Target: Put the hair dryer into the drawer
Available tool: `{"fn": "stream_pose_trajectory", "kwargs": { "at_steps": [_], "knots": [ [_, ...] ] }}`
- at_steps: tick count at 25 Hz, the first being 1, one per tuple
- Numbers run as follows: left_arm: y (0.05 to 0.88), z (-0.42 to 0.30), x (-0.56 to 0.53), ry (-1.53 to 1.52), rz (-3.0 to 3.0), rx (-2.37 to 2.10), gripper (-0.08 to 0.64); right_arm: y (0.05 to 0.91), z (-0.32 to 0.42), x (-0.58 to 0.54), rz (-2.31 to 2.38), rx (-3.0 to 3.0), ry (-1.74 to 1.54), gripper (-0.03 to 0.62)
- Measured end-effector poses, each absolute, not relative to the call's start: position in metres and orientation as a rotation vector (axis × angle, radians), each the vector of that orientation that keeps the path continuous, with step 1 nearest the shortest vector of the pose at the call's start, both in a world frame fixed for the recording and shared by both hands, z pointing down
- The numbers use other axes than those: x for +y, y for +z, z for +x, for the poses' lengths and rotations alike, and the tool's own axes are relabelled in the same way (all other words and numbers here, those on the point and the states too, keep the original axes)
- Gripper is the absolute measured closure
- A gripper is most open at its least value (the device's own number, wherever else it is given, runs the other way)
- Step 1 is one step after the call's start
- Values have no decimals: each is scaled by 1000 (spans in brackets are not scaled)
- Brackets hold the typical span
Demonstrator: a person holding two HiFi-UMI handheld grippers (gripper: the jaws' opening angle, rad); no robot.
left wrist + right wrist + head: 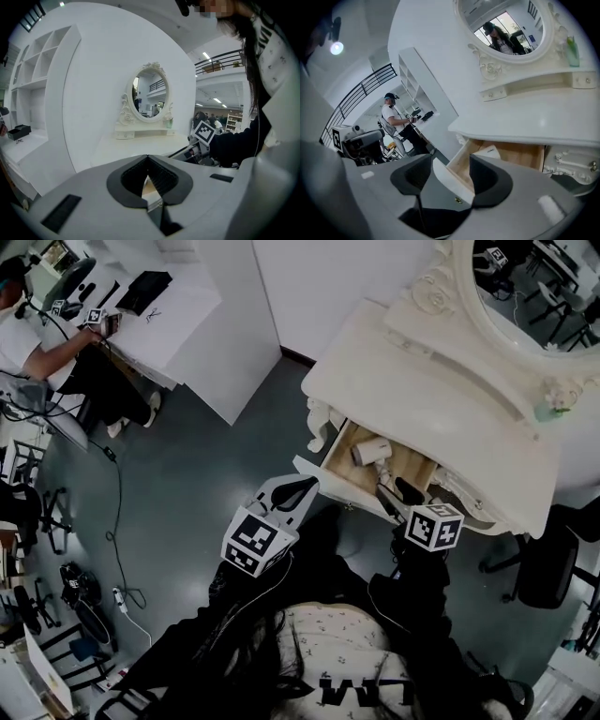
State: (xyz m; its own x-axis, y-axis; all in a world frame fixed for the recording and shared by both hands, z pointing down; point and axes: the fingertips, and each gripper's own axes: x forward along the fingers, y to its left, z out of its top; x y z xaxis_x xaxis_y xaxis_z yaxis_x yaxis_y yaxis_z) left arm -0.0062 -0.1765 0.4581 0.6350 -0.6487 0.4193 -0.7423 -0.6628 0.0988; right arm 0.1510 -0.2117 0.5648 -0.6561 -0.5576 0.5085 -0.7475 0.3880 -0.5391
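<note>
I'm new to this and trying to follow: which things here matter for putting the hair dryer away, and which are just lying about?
Part of the job:
hair dryer, already lying in the open drawer
left gripper, shut
right gripper, open, at the drawer front

Just lying about:
oval mirror
green bottle on the dresser shelf
floor cable
person at the far desk
</note>
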Motion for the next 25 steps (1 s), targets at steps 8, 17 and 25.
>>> {"fn": "stream_pose_trajectory", "kwargs": {
  "at_steps": [8, 17, 25],
  "knots": [
    [445, 31, -145, 533, 2688, -1006, 559, 520, 142, -155, 1236, -2512, 1117, 351],
    [447, 59, -91, 527, 2721, -944, 560, 503, 151, -93, 1245, -2553, 1069, 492],
    [454, 72, -50, 557, 2704, -910, 560, 498, 150, -43, 1227, -2575, 1098, 513]
  ]
}}
